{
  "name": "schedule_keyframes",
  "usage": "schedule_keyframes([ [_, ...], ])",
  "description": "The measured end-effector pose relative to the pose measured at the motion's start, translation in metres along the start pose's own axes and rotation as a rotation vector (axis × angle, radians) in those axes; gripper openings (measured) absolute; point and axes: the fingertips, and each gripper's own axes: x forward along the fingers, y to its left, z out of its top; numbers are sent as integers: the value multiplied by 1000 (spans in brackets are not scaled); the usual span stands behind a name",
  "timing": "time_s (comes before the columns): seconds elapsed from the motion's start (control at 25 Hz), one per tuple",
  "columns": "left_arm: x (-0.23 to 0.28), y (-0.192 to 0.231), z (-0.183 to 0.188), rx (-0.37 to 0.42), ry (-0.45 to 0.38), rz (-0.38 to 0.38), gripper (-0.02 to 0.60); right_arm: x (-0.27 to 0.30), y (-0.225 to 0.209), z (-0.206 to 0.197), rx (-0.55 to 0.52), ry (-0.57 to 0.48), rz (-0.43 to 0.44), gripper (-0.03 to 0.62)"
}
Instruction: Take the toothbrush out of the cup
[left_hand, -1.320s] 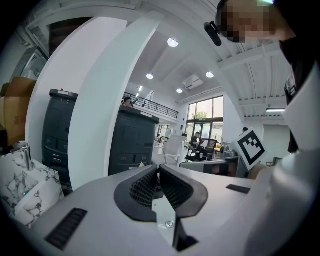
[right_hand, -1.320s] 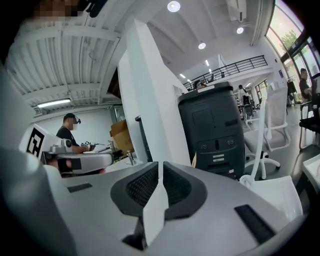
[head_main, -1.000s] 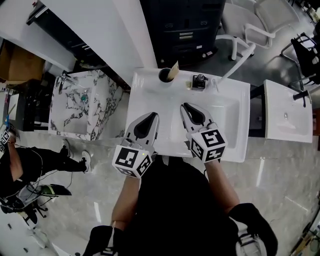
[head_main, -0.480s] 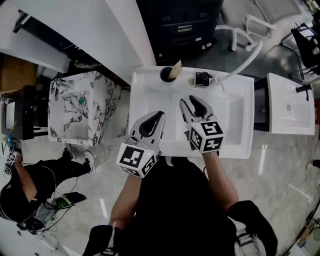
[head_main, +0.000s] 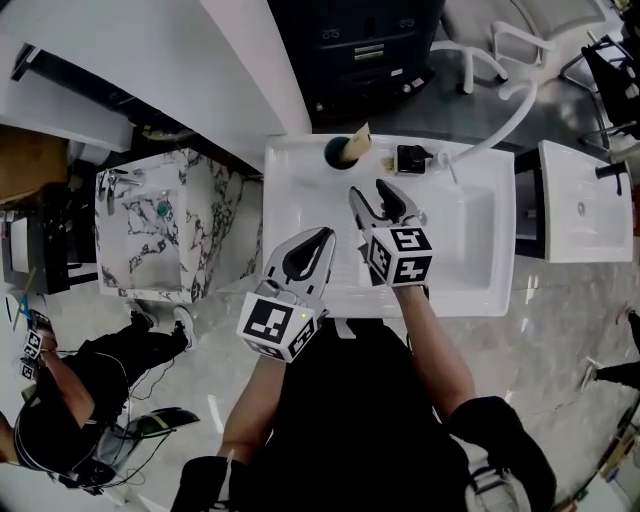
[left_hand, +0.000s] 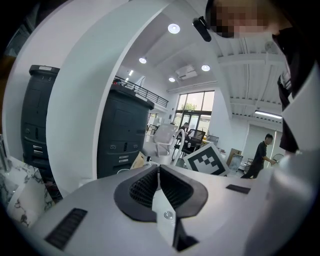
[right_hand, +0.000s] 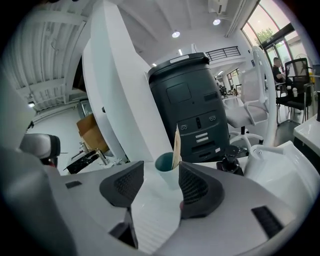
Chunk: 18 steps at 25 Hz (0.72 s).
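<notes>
A dark teal cup (head_main: 336, 152) stands at the back edge of the white washbasin (head_main: 480, 270), with a toothbrush in a beige pack (head_main: 358, 140) leaning out of it. My right gripper (head_main: 370, 192) is just in front of the cup, its jaws opening with nothing between them. In the right gripper view the cup (right_hand: 165, 167) and toothbrush (right_hand: 176, 145) sit straight ahead beyond the gripper (right_hand: 160, 173). My left gripper (head_main: 318, 240) hangs further back on the left, shut and empty. The left gripper view shows its jaws (left_hand: 158, 175) pressed together.
A black pump bottle (head_main: 408, 158) stands right of the cup, beside a white curved faucet (head_main: 495, 125). A marbled basin (head_main: 165, 215) is on the left and another white basin (head_main: 580, 205) on the right. A dark cabinet (head_main: 370, 45) stands behind.
My right gripper has gone from shut to wide open and has moved forward toward the cup. The left gripper has shifted only slightly and stays shut.
</notes>
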Motion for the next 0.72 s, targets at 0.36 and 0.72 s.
schedule_keyframes([
  [0.36,-2,13,-4,-16,13,3,28,41,-18,3,9,5,-49,230],
  [0.72,-9,25,-6,-27,14,27,28,70,-29,14,-7,0,-74,229],
])
